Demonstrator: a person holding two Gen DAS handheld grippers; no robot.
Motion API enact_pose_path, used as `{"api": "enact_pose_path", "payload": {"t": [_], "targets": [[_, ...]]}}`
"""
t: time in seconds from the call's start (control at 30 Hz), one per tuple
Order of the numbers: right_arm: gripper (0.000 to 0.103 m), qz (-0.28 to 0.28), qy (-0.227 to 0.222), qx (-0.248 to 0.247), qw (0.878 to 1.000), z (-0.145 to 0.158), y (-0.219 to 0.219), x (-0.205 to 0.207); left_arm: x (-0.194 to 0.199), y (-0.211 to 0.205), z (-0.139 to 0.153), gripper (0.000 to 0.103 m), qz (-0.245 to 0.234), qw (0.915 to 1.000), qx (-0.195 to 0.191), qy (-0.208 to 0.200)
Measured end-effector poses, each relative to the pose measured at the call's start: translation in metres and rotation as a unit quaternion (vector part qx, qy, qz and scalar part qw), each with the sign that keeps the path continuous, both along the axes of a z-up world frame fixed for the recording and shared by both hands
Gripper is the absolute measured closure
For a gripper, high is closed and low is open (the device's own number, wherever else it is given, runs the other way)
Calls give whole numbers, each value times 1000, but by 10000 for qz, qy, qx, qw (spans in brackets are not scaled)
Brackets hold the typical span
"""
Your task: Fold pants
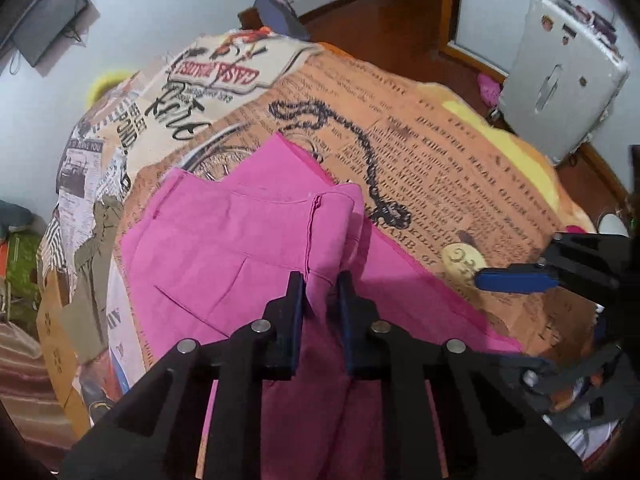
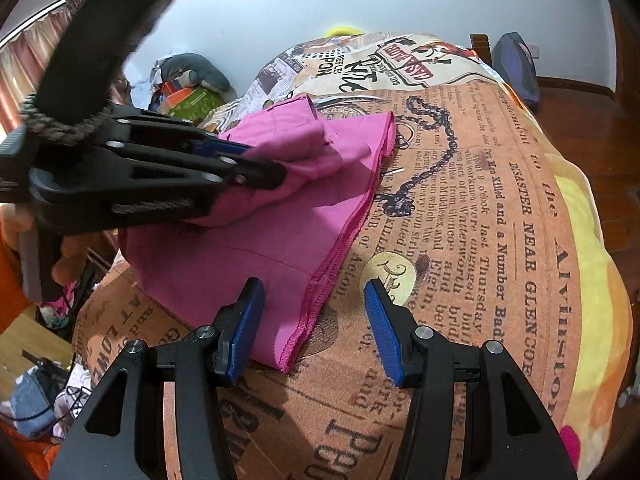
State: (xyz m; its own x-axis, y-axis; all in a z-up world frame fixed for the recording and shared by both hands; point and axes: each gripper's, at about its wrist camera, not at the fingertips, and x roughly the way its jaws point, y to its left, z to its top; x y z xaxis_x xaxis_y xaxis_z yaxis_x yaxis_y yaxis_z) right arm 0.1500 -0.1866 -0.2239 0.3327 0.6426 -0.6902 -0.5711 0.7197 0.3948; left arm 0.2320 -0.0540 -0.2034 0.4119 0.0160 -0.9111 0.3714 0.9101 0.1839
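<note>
The pink pants (image 1: 224,248) lie partly folded on a bed covered with a newspaper-print blanket (image 1: 432,160). My left gripper (image 1: 322,280) is shut on a bunched fold of the pants and holds it lifted. In the right wrist view the left gripper (image 2: 268,170) shows from the side, clamped on the raised cloth, with the pants (image 2: 256,256) spread below. My right gripper (image 2: 314,292) is open and empty, just above the near hemmed corner of the pants. It also shows at the right edge of the left wrist view (image 1: 516,278).
The blanket (image 2: 460,240) covers the whole bed, with its edge falling off to the right. A white suitcase (image 1: 560,80) stands on the wooden floor. A monitor (image 1: 44,20) hangs on the wall. Clutter (image 2: 188,92) lies by the far wall.
</note>
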Motion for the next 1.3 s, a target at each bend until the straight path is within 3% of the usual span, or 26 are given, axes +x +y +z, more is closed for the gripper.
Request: {"api": "enact_pose_path", "payload": {"t": [0.27, 0.37, 0.53, 0.63, 0.83, 0.9, 1.03, 1.13, 1.3], "targets": [[54, -56, -68, -138, 9999, 2, 1, -4, -47, 8, 46, 89, -362, 9968, -609, -379], [55, -92, -99, -194, 9997, 3, 2, -5, -65, 5, 52, 89, -584, 9951, -650, -453], [54, -181, -134, -333, 9992, 6, 3, -7, -78, 2, 34, 89, -668, 9957, -587, -247], [54, -237, -174, -479, 9984, 10, 0, -10, -73, 3, 21, 88, -449, 9959, -779, -71], [54, -355, -211, -457, 9981, 28, -19, -15, -65, -4, 19, 88, -161, 9939, -1070, -199], [54, -405, -300, -470, 9976, 34, -24, -16, -65, -7, 17, 85, -183, 9939, -1077, -152], [54, -488, -408, -372, 9973, 46, -31, -16, -71, -6, 24, 61, -242, 9918, -1254, -79], [54, -502, -493, -283, 9971, 54, -30, -17, -77, 5, 41, 53, -177, 9908, -1303, -330], [54, -441, -578, -112, 9973, 60, -18, -11, -67, 41, 60, 36, 335, 9902, -1110, -779]]}}
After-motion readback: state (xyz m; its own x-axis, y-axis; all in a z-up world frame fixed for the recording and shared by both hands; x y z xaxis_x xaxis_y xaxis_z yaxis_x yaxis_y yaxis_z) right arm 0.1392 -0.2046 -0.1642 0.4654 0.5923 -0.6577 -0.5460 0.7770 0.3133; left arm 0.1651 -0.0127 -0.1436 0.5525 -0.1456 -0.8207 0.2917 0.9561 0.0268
